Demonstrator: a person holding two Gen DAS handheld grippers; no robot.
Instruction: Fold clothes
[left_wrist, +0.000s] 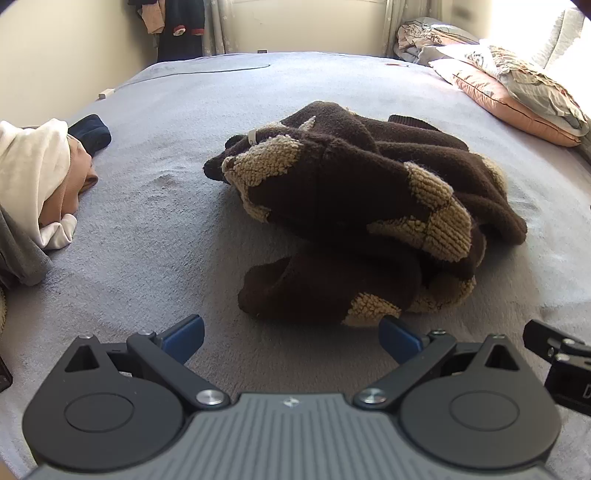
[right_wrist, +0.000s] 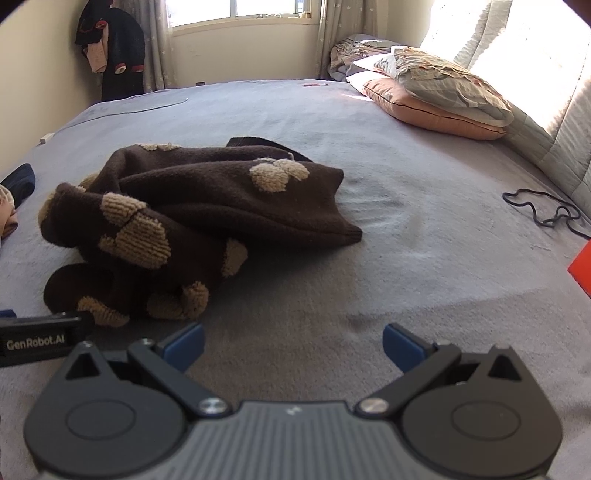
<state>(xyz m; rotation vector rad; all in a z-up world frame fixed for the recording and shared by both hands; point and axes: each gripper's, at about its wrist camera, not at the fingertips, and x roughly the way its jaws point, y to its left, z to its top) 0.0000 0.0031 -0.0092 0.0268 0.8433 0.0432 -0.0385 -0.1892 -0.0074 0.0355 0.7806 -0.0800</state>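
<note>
Bedding of grey fleece spreads wide, with open room on every side of the crumpled dark-brown knitted sweater with tan patches, which lies mid-bed in a heap with no clear long axis. Sweater sits just ahead of the left claw, ahead-left of the right claw; both gape wide, holding nothing.

crumpled brown sweater blocking centre, bare grey bedspread rightward
</note>
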